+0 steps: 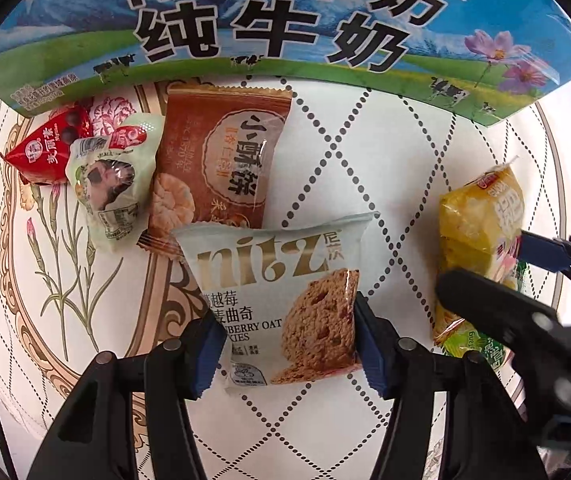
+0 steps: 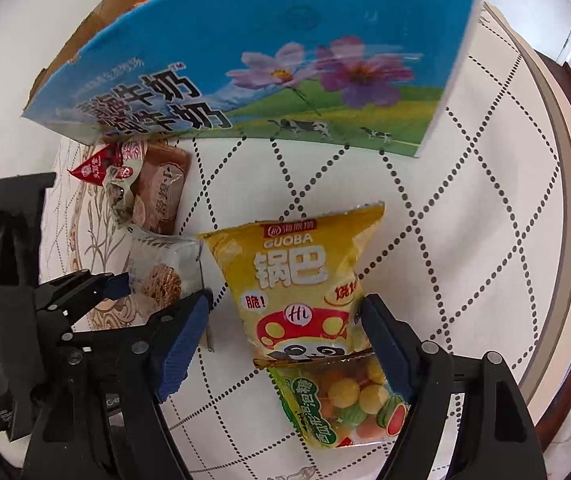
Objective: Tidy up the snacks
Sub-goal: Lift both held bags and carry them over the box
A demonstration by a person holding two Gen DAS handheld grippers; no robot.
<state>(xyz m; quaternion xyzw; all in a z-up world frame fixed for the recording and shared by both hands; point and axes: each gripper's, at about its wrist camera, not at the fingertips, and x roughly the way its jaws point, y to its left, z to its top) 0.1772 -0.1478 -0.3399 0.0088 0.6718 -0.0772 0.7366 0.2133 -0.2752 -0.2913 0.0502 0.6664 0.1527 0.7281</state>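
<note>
A pale cranberry oat cookie packet [image 1: 281, 300] lies on the table between the fingers of my left gripper [image 1: 289, 346]; the jaws are open around it, close to its edges. It also shows in the right wrist view [image 2: 161, 268]. A yellow Guoba snack bag [image 2: 305, 280] lies between the fingers of my right gripper [image 2: 281, 340], which is open; the right fingertip [image 2: 381, 332] is against the bag's edge. The bag also shows in the left wrist view [image 1: 481, 224]. A bubble gum candy bag [image 2: 345, 404] lies under the Guoba bag's lower end.
A blue and green milk carton box [image 1: 285, 28] stands at the back, open at the top [image 2: 245, 60]. In front of it lie a brown pastry packet [image 1: 221, 160], a pale green packet [image 1: 113, 176] and a red packet [image 1: 45, 148]. The round table's edge [image 2: 565, 200] curves at the right.
</note>
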